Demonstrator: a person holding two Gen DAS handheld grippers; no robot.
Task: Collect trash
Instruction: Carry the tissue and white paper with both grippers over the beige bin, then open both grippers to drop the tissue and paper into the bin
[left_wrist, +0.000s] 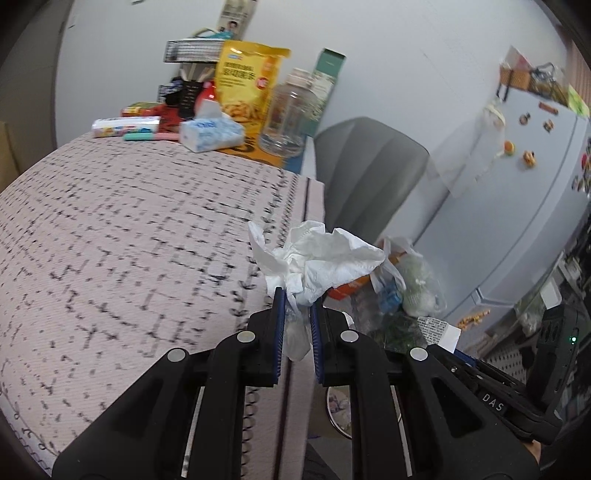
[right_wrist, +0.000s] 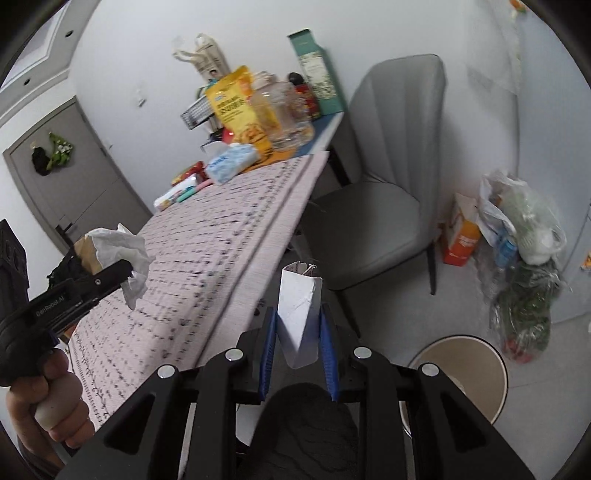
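Both hands are loaded here. The left gripper (left_wrist: 297, 295) is clamping its blue pads on a crumpled white tissue (left_wrist: 317, 258), the wad bunching out past the fingertips, out over the right edge of the patterned tablecloth (left_wrist: 129, 221). The right gripper (right_wrist: 298, 317) is pinching a small folded white paper carton (right_wrist: 300, 306), its long axis standing upright between the jaws, top end pointing away from the camera.

Now the relation that matters: the round beige bin (right_wrist: 476, 373) is sitting on the floor, near and to the right of the table, below the grey chair (right_wrist: 376, 206). From the right wrist view it is lying just down and to the right of the carton, so the right hand is looking clearly the nearer of the two. The left one, seen from there with the tissue (right_wrist: 129, 258) out over the cloth on the far left, is having to cross the table edge first.

I would judge the drop belongs to the right claw first, swinging right and down until the carton is hanging over the bin mouth, with the tissue following
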